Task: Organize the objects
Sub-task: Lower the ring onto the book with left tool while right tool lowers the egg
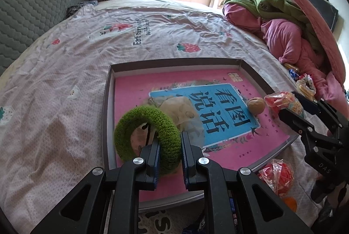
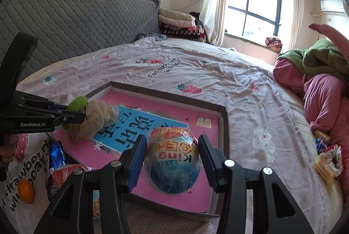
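The tidying looks roughly half done. A shallow tray [image 1: 108, 103] with a pink book cover lining its bottom lies on the bed [image 1: 65, 64], and it already holds a beige hair tie [image 2: 96, 118] and a walnut [image 1: 255, 105], seen right of centre in the left wrist view. The left claw [image 1: 169, 142] is clamped on a green hair tie [image 1: 139, 122], held over the tray's near left corner at the lower middle of that view; I judge it about to be set down beside the beige one. The right claw [image 2: 172, 157] has its fingers on either side of a wrapped toy egg [image 2: 173, 160] above the tray's near edge, apparently gripping it, though contact is hard to confirm. Still outside the tray are a red wrapped ball [image 1: 277, 175], a small orange [image 2: 25, 190], a blue snack packet [image 2: 55, 160] and biscuit packets [image 2: 327, 162] at the right edge by the pink bedding [image 2: 322, 103].
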`<state>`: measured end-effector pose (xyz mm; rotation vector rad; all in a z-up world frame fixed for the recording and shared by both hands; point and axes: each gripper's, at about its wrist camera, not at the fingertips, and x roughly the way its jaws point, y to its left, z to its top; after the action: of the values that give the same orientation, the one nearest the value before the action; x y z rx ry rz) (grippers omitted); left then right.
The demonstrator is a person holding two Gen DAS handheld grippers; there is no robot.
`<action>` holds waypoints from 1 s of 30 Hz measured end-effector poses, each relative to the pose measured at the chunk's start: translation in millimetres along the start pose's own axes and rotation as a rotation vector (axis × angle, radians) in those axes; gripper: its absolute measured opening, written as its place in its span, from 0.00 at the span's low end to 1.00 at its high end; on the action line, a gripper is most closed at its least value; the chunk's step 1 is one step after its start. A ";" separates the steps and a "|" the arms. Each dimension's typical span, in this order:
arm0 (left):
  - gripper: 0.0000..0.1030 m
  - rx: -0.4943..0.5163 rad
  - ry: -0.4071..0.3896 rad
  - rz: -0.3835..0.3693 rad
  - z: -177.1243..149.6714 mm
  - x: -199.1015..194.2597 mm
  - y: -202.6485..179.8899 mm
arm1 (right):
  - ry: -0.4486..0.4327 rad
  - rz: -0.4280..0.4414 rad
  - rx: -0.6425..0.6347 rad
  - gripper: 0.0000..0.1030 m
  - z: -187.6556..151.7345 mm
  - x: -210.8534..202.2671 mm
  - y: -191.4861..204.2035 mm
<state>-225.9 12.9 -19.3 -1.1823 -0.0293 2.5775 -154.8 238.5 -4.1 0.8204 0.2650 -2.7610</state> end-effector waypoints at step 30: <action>0.16 0.015 0.032 -0.012 -8.4 31.8 3.3 | 0.073 -0.013 0.014 0.48 -9.8 29.4 -4.6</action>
<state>-240.1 17.9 -48.7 -1.2140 -0.0100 2.5435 -175.0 239.9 -28.0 0.9273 0.2662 -2.7509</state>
